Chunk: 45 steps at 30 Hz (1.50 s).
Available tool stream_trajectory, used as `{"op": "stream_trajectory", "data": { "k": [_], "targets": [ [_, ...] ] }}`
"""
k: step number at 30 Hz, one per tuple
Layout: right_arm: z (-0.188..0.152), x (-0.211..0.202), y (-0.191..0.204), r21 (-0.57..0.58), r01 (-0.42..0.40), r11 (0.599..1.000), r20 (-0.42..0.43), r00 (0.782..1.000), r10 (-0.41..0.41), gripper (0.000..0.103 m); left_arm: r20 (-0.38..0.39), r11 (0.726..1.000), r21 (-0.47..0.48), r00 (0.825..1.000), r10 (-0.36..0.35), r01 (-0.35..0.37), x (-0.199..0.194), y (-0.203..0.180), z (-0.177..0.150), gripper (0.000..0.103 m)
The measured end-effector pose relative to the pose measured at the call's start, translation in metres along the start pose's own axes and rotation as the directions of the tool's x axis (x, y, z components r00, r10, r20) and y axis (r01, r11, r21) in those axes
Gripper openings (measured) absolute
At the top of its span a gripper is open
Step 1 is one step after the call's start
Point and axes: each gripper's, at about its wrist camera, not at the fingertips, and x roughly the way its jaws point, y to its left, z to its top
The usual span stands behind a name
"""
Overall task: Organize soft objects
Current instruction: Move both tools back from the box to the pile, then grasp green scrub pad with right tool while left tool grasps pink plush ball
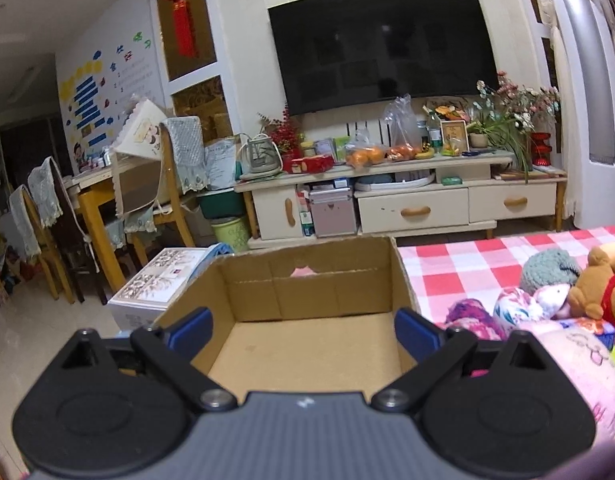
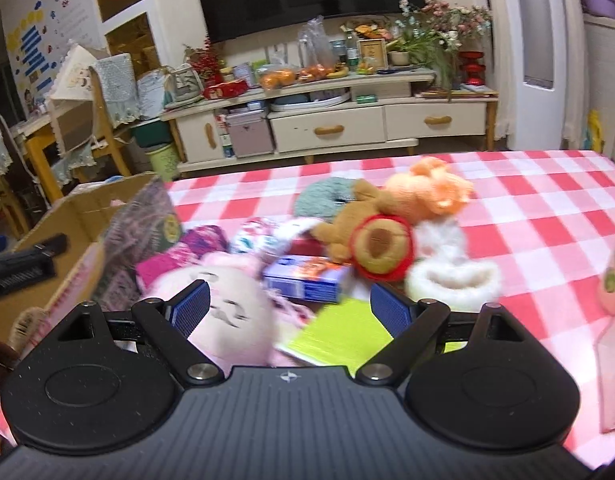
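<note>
Barely started: cardboard box [image 1: 311,336] at worktop [image 2: 527,216] edge looks empty, soft toys pile [image 2: 371,240] untouched beside it, left gripper [image 1: 303,330] spread over box, right gripper [image 2: 289,312] spread, empty, above pink plush [image 2: 231,312].

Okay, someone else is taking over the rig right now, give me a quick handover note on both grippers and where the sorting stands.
Left gripper: open, holding nothing, over the cardboard box.
Right gripper: open, holding nothing, over the pile on the checked tablecloth.
Box floor looks bare where visible; nothing sorted yet as far as shown.
Left to do: pink plush, brown bear, orange knit toy, white fluffy piece, grey-green knit. The blue carton is not soft.
</note>
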Motion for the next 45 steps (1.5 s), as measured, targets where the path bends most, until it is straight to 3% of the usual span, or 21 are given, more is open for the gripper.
{"op": "stream_trajectory", "data": {
  "k": [6, 11, 18, 21, 23, 26, 32, 38, 41, 45],
  "targets": [
    [-0.005, -0.009, -0.029, 0.036, 0.035, 0.999, 0.019, 0.999, -0.035, 0.103, 0.102, 0.998, -0.055, 0.995, -0.021, 0.027, -0.022, -0.01, 0.017, 0.099],
    [-0.008, -0.01, -0.051, 0.061, 0.068, 0.996, 0.025, 0.997, -0.07, 0.103, 0.115, 0.989, -0.052, 0.985, -0.129, 0.136, -0.037, -0.032, 0.022, 0.102],
    [-0.014, 0.0, -0.075, 0.125, 0.096, 0.988, -0.006, 0.995, -0.096, 0.103, 0.026, 0.958, 0.023, 0.958, -0.287, 0.286, -0.055, -0.074, 0.011, 0.102],
    [-0.017, 0.005, -0.08, 0.137, 0.094, 0.986, -0.016, 0.996, -0.093, 0.103, -0.037, 0.95, -0.021, 0.95, -0.311, 0.31, -0.063, -0.081, -0.003, 0.102],
    [-0.017, 0.01, -0.078, 0.135, 0.088, 0.987, -0.018, 0.996, -0.086, 0.103, -0.092, 0.938, -0.089, 0.935, -0.342, 0.335, -0.067, -0.083, -0.015, 0.102],
    [-0.017, 0.007, -0.077, 0.124, 0.066, 0.99, -0.015, 0.998, -0.064, 0.103, -0.158, 0.919, -0.206, 0.916, -0.37, 0.336, -0.071, -0.089, -0.032, 0.102],
    [-0.014, 0.003, -0.074, 0.058, 0.047, 0.997, 0.012, 0.999, -0.047, 0.103, -0.253, 0.887, -0.345, 0.88, -0.403, 0.306, -0.053, -0.1, -0.055, 0.102],
    [-0.012, 0.005, -0.075, -0.003, 0.049, 0.999, 0.017, 0.999, -0.049, 0.103, -0.238, 0.842, -0.469, 0.88, -0.411, 0.267, -0.033, -0.095, -0.057, 0.102],
    [-0.013, 0.012, -0.079, 0.01, 0.046, 0.999, -0.001, 0.999, -0.046, 0.103, -0.216, 0.839, -0.469, 0.886, -0.411, 0.275, -0.028, -0.098, -0.053, 0.102],
    [-0.013, 0.026, -0.085, 0.037, 0.045, 0.998, -0.038, 0.998, -0.043, 0.103, -0.222, 0.829, -0.48, 0.875, -0.43, 0.286, -0.018, -0.101, -0.047, 0.102]
  ]
}}
